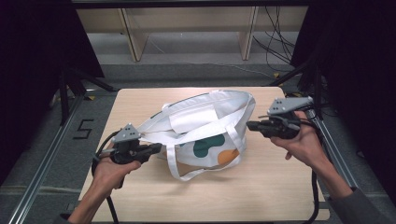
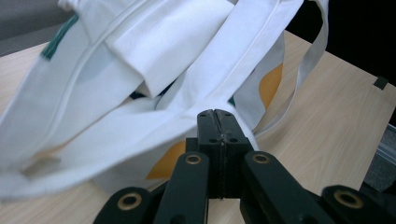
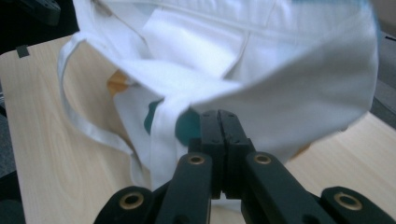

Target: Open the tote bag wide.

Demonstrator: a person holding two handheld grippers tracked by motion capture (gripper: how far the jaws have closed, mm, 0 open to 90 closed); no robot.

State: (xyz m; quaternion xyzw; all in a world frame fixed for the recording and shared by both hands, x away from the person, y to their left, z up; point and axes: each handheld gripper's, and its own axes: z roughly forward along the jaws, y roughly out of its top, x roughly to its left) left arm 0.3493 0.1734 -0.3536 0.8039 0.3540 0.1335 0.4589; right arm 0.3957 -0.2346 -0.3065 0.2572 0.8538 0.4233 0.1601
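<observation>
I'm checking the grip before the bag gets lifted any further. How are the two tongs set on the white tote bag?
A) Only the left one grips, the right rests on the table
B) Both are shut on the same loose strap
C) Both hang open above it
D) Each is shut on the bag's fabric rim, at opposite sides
D: the left tongs and right tongs each have jaws pressed together on the rim of the white tote bag, at opposite sides in the high view.

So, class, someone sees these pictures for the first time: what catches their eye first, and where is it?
First, the white cloth tote bag with green and orange blobs, mid-table on the pale wooden table, pulled open at its mouth. Next, the black left gripper shut on the bag's near-left rim, and the black right gripper shut on its right rim, stretching it between them.
</observation>
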